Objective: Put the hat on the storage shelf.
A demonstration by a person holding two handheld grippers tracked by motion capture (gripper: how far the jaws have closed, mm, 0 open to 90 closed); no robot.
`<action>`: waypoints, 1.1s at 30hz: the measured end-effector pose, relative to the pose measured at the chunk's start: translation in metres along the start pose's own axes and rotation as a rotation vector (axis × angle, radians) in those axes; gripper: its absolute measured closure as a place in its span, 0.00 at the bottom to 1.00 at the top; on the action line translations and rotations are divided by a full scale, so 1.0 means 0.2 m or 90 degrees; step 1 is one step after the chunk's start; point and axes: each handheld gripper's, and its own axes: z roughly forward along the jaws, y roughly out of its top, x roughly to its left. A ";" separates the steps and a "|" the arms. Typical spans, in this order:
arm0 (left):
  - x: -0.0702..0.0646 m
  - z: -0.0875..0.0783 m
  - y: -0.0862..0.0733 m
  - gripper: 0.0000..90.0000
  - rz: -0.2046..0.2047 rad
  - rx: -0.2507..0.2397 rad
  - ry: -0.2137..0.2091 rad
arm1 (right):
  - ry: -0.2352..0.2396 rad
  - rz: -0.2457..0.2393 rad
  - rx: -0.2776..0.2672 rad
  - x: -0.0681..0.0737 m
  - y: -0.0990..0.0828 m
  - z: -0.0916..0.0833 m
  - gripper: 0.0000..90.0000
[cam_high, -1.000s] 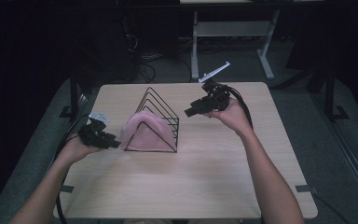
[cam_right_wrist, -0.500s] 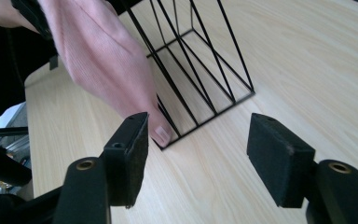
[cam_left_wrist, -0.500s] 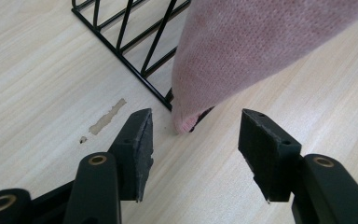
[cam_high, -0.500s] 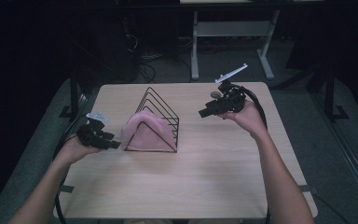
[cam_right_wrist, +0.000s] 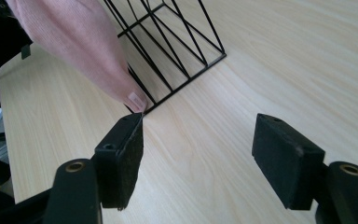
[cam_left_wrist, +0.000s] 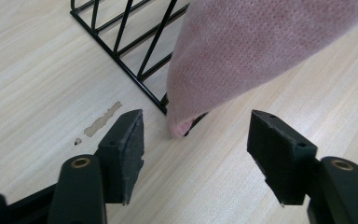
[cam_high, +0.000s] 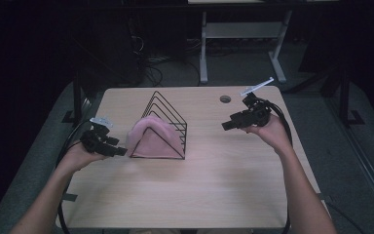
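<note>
Both claws have just been opening and hold nothing: the left claw (cam_high: 119,151) sits beside the pink cloth (cam_high: 152,139) draped over the wire rack (cam_high: 171,113), while the right claw (cam_high: 226,126) has drawn away, so the draping looks done

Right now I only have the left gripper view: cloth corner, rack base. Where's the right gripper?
Observer: Right gripper is to the right of the rack, apart from it and aimed at it. Its fingers have just been opening, with nothing between them.
Operator: Does the cloth cover the whole rack?
Observer: No. The cloth drapes tent-like over the near end; the wires behind it are bare.
Operator: Anything else on the table?
Observer: A round hole near the far edge of the table.
</note>
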 end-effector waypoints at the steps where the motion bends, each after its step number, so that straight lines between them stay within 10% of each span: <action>1: 0.00 0.00 0.00 0.39 0.000 -0.002 0.000 | 0.000 0.006 0.001 0.00 -0.02 0.00 0.37; 33: -0.12 0.00 -0.20 0.29 -0.017 -0.037 0.021 | -0.067 0.111 -0.019 -0.08 -0.66 -0.12 0.29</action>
